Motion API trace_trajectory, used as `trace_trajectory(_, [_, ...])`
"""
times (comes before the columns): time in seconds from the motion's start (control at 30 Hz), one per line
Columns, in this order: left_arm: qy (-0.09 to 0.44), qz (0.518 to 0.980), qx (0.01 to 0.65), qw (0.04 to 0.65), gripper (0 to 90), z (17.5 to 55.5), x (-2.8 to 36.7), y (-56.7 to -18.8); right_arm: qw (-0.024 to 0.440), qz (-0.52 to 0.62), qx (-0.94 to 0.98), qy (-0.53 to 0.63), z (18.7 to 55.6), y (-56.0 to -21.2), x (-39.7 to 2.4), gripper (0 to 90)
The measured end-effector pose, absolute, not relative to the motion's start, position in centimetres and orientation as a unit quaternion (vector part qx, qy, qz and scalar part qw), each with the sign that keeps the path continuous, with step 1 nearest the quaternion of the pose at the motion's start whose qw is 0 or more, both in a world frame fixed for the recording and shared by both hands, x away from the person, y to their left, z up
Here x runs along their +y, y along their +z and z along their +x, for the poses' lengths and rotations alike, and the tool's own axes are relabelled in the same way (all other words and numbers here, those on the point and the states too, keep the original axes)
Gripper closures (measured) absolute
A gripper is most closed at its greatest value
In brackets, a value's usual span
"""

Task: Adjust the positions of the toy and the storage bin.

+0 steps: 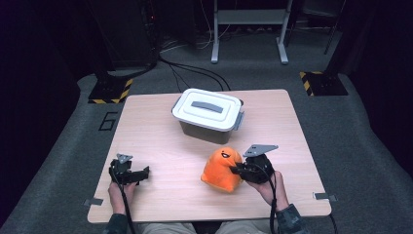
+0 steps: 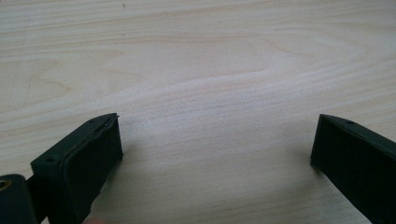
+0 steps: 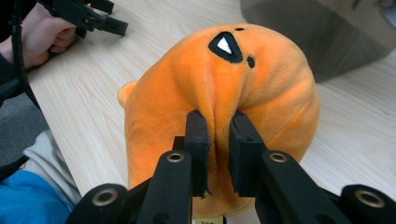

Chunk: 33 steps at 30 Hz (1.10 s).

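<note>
- Hidden parts: the lid (image 1: 208,108) covers the grey storage box (image 1: 207,129), so its contents cannot be made out; in the right gripper view the box is cut off at the top edge and blurred. The near underside of the orange plush toy (image 1: 222,169) is concealed behind the jaws in that view.
- Container: the box stands closed at the far centre of the wooden table (image 1: 160,146), well apart from the toy.
- Right gripper (image 3: 218,140): jaws nearly together, pinching a fold of the toy's fabric; the toy rests near right of centre.
- Left gripper (image 2: 217,154): jaws spread wide over bare wood, holding nothing, at the near left.
</note>
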<state>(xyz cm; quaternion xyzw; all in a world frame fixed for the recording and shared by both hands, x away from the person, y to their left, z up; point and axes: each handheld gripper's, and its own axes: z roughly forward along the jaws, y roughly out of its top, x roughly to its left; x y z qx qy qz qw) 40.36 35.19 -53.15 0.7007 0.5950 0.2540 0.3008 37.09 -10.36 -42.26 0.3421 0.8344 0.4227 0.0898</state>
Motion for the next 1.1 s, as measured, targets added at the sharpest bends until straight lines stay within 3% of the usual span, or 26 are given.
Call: trace_trajectory(1.1, [0.254, 0.701, 0.595, 0.301, 1.6, 40.4, 35.2, -53.1, 0.135, 0.397, 0.811, 0.408, 37.5, -42.0, -17.7, 80.1])
